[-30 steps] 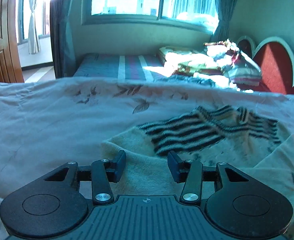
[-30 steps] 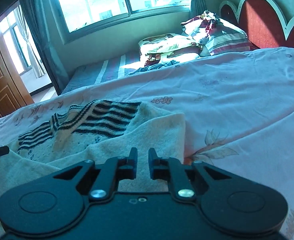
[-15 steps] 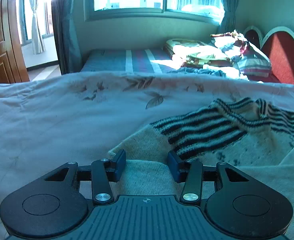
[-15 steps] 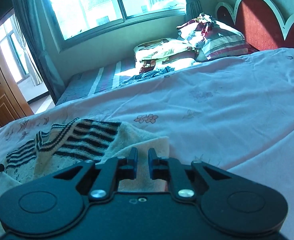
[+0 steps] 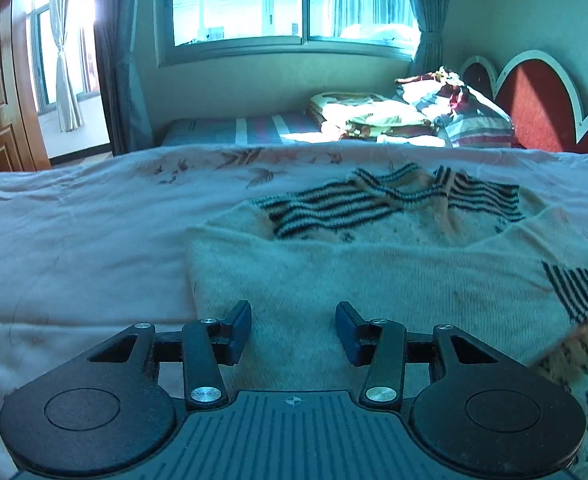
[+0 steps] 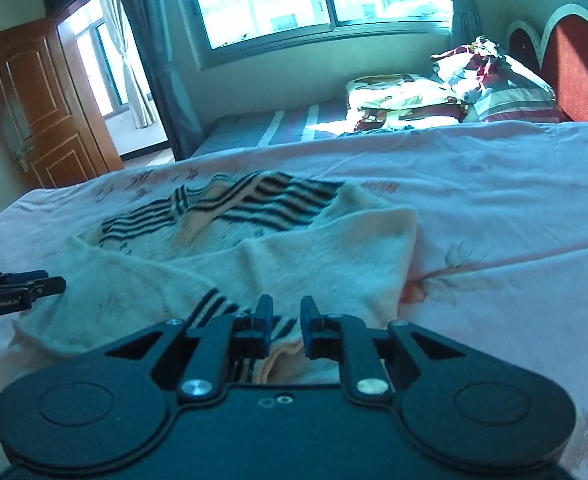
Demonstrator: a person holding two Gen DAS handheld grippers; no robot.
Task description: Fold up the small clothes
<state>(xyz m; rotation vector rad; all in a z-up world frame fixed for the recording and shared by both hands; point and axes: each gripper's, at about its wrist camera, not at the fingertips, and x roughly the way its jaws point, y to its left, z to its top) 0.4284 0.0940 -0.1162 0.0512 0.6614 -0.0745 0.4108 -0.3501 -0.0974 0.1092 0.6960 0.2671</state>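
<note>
Where quilt [image 5: 74,248] spreads, sweater [image 5: 373,280] lies crosswise — striped collar far side

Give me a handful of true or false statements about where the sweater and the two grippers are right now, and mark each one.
1. The sweater lies on the pale floral bedspread. True.
2. The left gripper is clamped shut on the fabric. False: its jaws stand wide apart, with sweater fabric showing between them.
3. The sweater is cream with dark stripes at its far end. True.
4. The right gripper is over bare bedspread, far from the sweater. False: it is at the sweater's near edge, by a striped cuff.
5. A red headboard stands at the right, behind the pillows. True.
6. The window curtains are drawn shut. False: they hang at the sides.
</note>
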